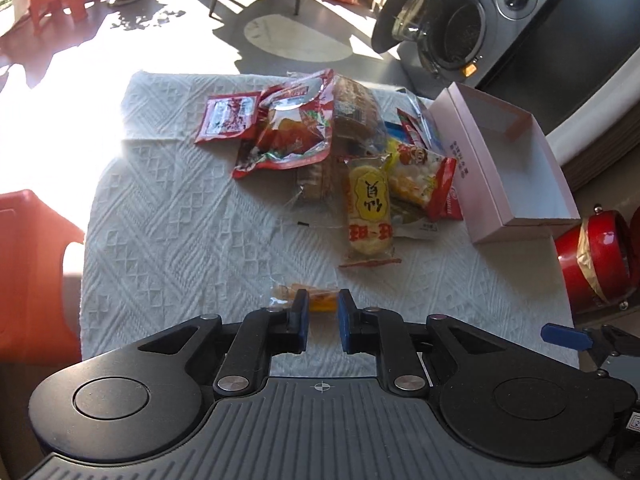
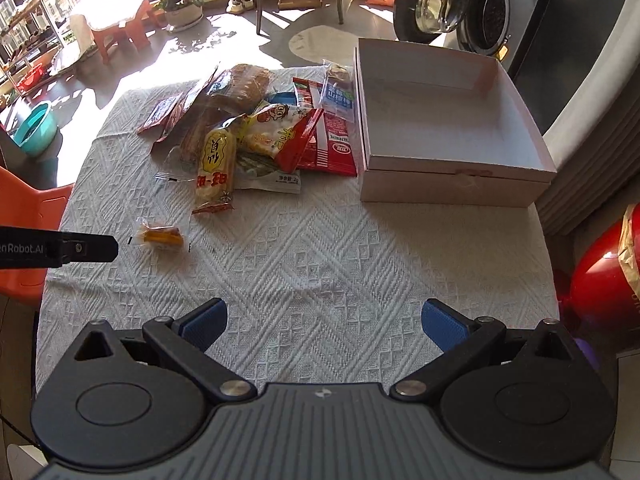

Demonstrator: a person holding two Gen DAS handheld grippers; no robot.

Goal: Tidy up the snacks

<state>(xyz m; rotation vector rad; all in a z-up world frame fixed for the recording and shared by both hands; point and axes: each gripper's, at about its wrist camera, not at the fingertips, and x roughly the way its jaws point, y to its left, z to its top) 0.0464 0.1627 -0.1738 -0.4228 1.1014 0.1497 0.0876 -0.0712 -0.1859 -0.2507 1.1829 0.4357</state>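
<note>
A small orange candy in clear wrap lies alone on the white cloth, just past the tips of my left gripper. That gripper points down at it, its blue pads nearly together with only a slim empty gap. A pile of snack packs sits further back: a yellow rice-cracker pack, a red pouch and several others. An empty pink box stands to the right of the pile. My right gripper hangs wide open over bare cloth, holding nothing.
The white textured cloth covers a small table. An orange stool stands at the left edge and a red cylinder at the right. A washing machine with its door open is behind the box.
</note>
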